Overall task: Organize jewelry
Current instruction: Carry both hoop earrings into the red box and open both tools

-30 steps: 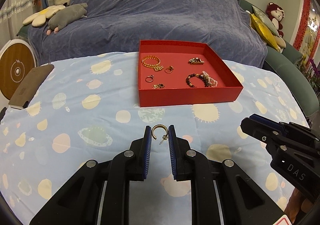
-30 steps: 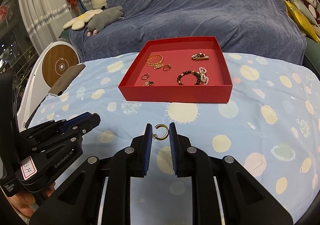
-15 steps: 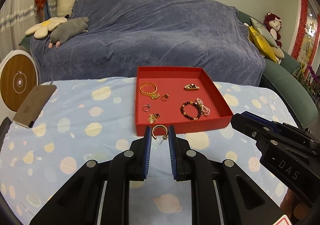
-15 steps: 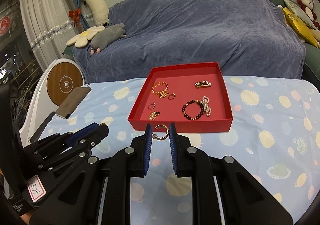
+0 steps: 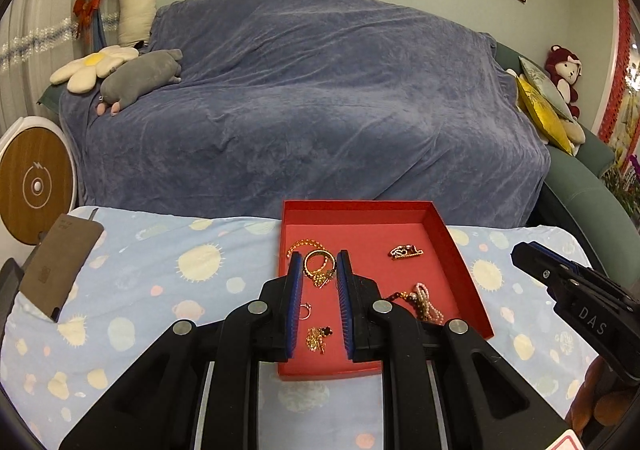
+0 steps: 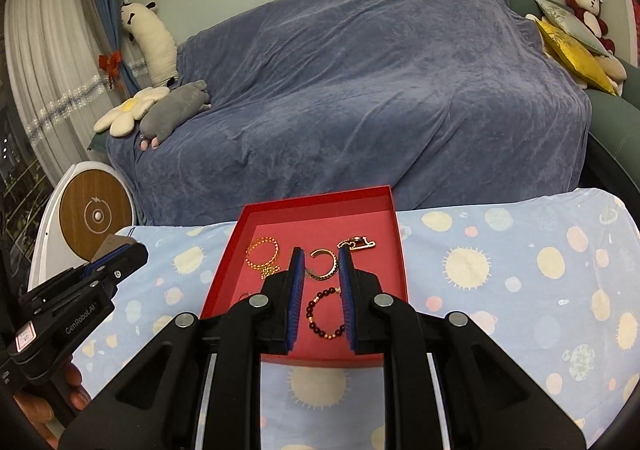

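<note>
Both grippers carried over the red tray [image 5: 460, 250], each clamped on one gold hoop earring. Left gripper [image 5: 318, 266]: jaws nearly together on the left earring [image 5: 318, 264], post and back hanging at its lower right. Right gripper [image 6: 322, 264]: jaws nearly together on the right earring [image 6: 324, 264], gap of the hoop turned up-left.

Landmark: the tray, on the spotted worktop [image 5: 160, 290], in front of the blue-covered sofa [image 5: 320, 89].

Risks, as judged:
- Grip is thin, on the rim of a small curved hoop. A tilt or jolt could let either earring slip and fall outside the tray, onto the patterned cloth where it would be hard to find.
- Released from too high, an earring may bounce or roll against a tray wall.
- Dropping straight down could put the left earring on the gold chain bracelet [image 5: 306, 244] or the small ring [image 5: 305, 310] inside the tray; the post could snag the chain.
- The right earring hangs above the dark bead bracelet [image 6: 326, 316]; same tangling risk.
- The two grippers work side by side over one tray and could knock each other.

Around: gold charm [image 5: 318, 338] near the tray's front wall, brooch [image 5: 406, 251] toward its back right, pink bead bracelet [image 5: 426, 300] at its right. A brown card [image 5: 60, 266] lies well left of the tray. Nothing blocks the approach; free floor inside the tray is limited.
</note>
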`<action>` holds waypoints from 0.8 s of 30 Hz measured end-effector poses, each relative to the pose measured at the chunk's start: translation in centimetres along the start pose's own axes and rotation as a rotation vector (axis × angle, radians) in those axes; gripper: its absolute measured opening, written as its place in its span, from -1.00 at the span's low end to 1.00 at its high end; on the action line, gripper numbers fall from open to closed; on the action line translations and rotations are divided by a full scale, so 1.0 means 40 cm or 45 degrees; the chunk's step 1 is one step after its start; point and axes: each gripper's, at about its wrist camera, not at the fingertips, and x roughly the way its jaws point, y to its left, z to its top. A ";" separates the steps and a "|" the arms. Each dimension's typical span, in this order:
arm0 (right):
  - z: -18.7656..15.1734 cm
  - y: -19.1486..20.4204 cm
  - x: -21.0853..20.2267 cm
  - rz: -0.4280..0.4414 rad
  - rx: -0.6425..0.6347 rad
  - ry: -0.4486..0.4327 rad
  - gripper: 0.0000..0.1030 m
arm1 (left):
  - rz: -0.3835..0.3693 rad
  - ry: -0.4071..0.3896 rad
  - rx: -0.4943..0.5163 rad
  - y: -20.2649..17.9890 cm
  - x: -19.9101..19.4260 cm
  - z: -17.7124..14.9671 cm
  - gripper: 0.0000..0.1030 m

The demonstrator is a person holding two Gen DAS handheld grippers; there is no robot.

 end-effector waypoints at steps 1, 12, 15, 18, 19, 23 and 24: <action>0.003 -0.004 0.017 -0.005 0.004 0.006 -0.68 | -0.002 0.004 -0.001 -0.004 0.017 0.004 -0.72; 0.011 -0.019 0.177 0.017 0.028 0.080 -0.68 | -0.031 0.083 -0.017 -0.022 0.180 0.000 -0.72; 0.013 -0.028 0.206 0.029 0.052 0.081 -0.68 | -0.024 0.101 -0.029 -0.018 0.215 -0.002 -0.72; 0.004 -0.038 0.243 0.023 0.058 0.107 -0.68 | -0.016 0.117 -0.041 -0.010 0.242 -0.004 -0.72; 0.000 -0.041 0.254 0.013 0.051 0.117 -0.68 | -0.011 0.124 -0.038 -0.009 0.250 -0.006 -0.72; -0.019 -0.056 0.289 -0.002 0.048 0.153 -0.67 | 0.028 0.140 -0.020 -0.009 0.280 -0.014 -0.72; -0.021 -0.057 0.294 -0.001 0.050 0.157 -0.67 | 0.027 0.144 -0.028 -0.007 0.285 -0.015 -0.72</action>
